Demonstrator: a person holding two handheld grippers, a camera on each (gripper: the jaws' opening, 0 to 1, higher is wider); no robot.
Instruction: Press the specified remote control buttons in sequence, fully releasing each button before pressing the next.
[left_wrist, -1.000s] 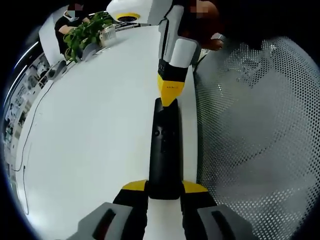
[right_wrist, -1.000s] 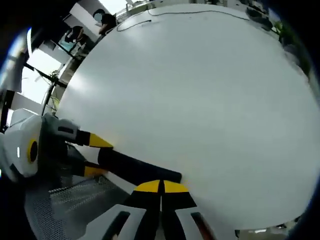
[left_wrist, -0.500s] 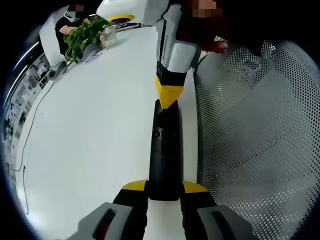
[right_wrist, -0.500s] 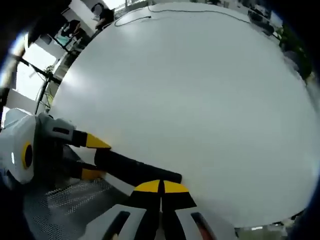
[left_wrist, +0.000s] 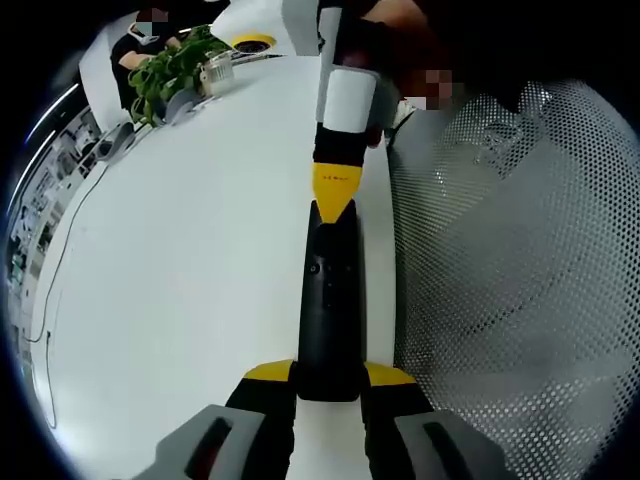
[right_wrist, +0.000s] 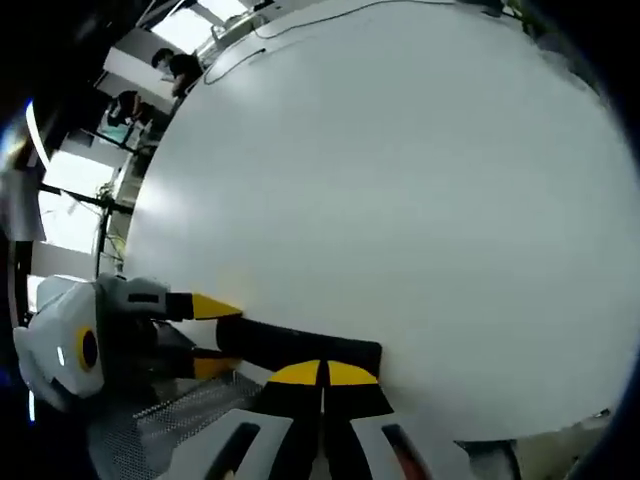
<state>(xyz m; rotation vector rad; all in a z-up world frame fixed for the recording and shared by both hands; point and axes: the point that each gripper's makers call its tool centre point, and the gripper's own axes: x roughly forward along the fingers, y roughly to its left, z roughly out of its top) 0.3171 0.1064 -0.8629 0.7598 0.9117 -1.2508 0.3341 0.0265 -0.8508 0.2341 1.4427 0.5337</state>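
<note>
Left tongs clamped on black remote control's near end, remote lying on white worktop, right tongs pressed shut, tip still on remote's far end, now angled steeper than before.

The left hand-held gripper rises from 6 o'clock with its yellow-tipped jaws set apart either side of the remote, while the right hand-held gripper, jaws pressed together, points its yellow tips down onto the remote's far end.
</note>
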